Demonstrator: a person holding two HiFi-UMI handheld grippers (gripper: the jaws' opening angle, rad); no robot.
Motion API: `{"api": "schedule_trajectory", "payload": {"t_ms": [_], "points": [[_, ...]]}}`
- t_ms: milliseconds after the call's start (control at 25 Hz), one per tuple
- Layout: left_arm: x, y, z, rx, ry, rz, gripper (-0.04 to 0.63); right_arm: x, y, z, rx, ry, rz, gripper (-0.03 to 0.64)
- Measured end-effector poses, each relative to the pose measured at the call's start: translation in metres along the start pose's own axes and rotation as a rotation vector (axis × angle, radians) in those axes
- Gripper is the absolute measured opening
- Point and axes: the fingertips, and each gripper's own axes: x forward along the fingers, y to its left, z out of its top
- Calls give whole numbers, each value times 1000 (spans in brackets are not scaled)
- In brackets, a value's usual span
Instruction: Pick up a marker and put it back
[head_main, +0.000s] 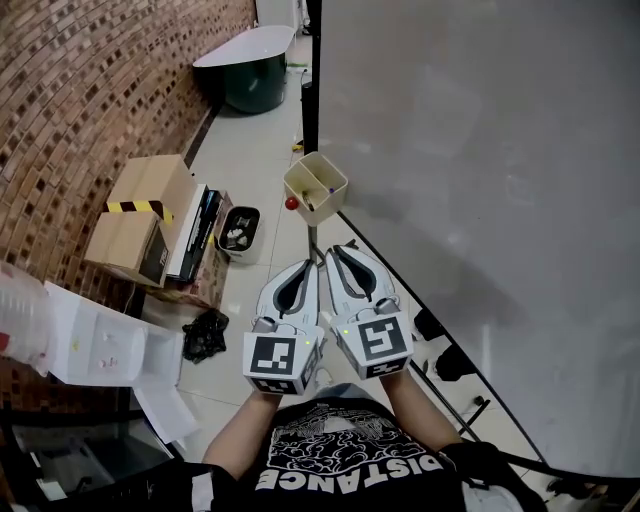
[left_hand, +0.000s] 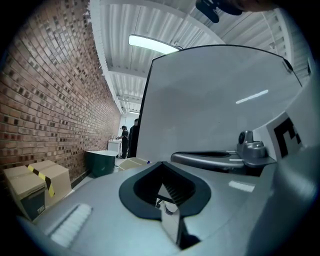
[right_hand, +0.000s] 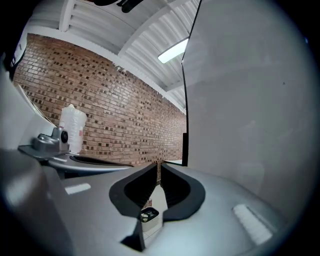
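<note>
Side by side below me, the left gripper (head_main: 304, 266) and right gripper (head_main: 341, 249) both have their jaws pressed together, holding nothing. Ahead, a marker (head_main: 306, 204) stands roughly upright in the beige cup (head_main: 318, 166) by the whiteboard (head_main: 480, 150). I cannot tell which end is up.

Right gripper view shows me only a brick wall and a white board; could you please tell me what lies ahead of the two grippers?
Observer: The head view shows a beige open cup by the whiteboard, at its lower corner, just ahead of the left gripper and right gripper.
Operator: Thank you; is the left gripper holding anything?
Observer: No; its own view shows its jaws together with nothing between them.
</note>
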Motion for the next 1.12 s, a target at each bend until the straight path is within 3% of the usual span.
{"api": "schedule_trajectory", "payload": {"t_ms": [200, 600, 1120], "points": [[23, 5, 5, 6, -35, 19, 6, 21, -19, -2, -22, 0, 7, 14], [30, 19, 1, 21, -19, 50, 6, 67, -51, -25, -3, 29, -49, 71], [51, 35, 0, 24, -8, 34, 6, 111, -73, -50, -18, 73, -86, 103]]}}
